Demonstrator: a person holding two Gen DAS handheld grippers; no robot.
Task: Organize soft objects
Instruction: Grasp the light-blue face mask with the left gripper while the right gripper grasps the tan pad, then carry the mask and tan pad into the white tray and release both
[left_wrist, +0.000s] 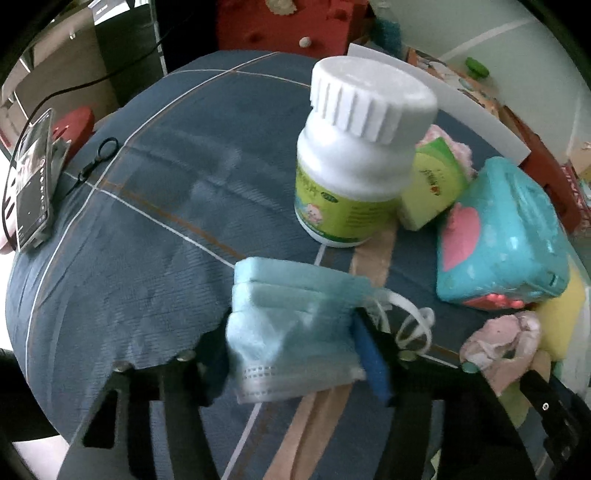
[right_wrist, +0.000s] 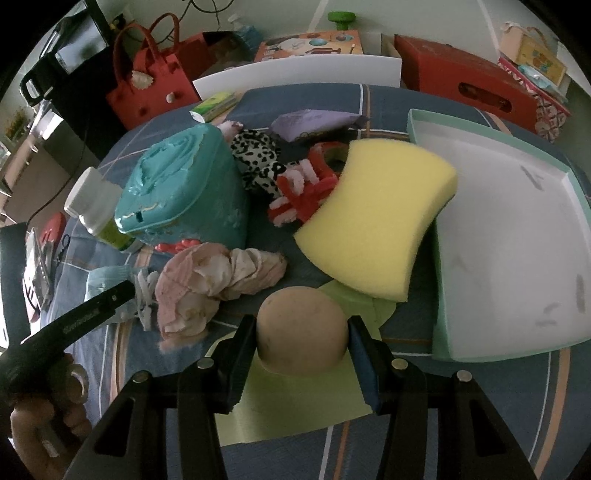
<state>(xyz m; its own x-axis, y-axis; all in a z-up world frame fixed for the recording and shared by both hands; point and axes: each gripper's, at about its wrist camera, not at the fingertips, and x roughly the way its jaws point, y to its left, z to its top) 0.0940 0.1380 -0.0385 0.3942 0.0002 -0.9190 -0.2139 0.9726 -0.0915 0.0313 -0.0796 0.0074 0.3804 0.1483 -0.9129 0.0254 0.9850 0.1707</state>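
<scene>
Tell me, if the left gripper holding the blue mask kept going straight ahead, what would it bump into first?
Probably the white-capped bottle. The left gripper is shut on the blue face mask, and the bottle stands upright on the blue cloth just beyond it, slightly to the right. Depth is hard to judge here.

mask (left_wrist: 291, 325): pleated cloth | sponge (right_wrist: 376, 221): porous foam | bottle (left_wrist: 354, 162): glossy plastic

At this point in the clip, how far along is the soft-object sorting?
Nothing looks sorted yet: the tray holds nothing. In hand: the left hand-held gripper clamps a mask, and the right hand-held gripper grips a beige ball. Left on the cloth: sponge, pink rag, spotted fabric.
</scene>
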